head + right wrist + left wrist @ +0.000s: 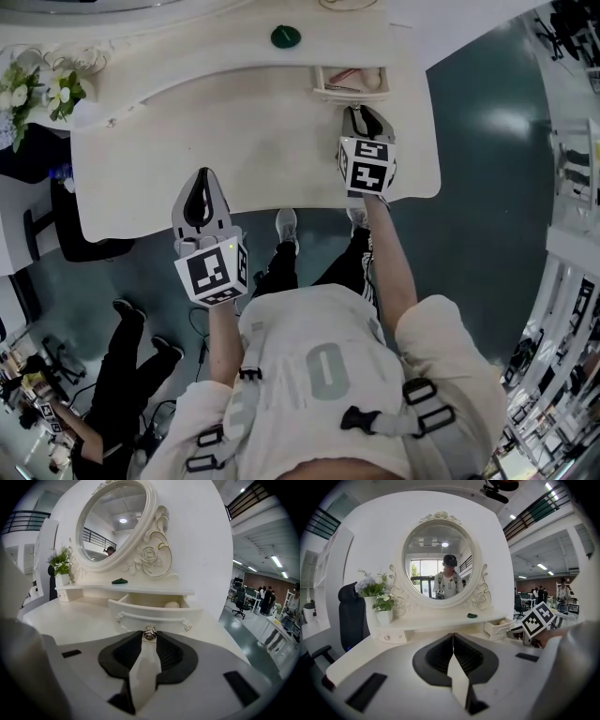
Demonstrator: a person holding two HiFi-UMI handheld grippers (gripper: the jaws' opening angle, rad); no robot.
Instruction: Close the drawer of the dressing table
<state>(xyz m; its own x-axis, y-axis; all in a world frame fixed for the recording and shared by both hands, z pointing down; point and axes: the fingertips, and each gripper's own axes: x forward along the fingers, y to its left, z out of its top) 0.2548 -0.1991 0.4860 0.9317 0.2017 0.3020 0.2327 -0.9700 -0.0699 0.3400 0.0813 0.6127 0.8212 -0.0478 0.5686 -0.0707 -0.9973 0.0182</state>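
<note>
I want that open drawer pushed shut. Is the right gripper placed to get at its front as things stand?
Likely yes. The right gripper sits at the drawer front, jaws closed on its middle knob, with nothing in between; a straight push should do.

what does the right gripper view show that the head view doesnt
Only the right gripper view: the oval mirror, and the right gripper seen close up, its jaws closed on the knob of the drawer.

Only the head view: the left gripper, jaws together, over the front edge of the tabletop, and the person's shoes beneath it.

Both: the open drawer, the green object behind it, the flowers and the white tabletop.
</note>
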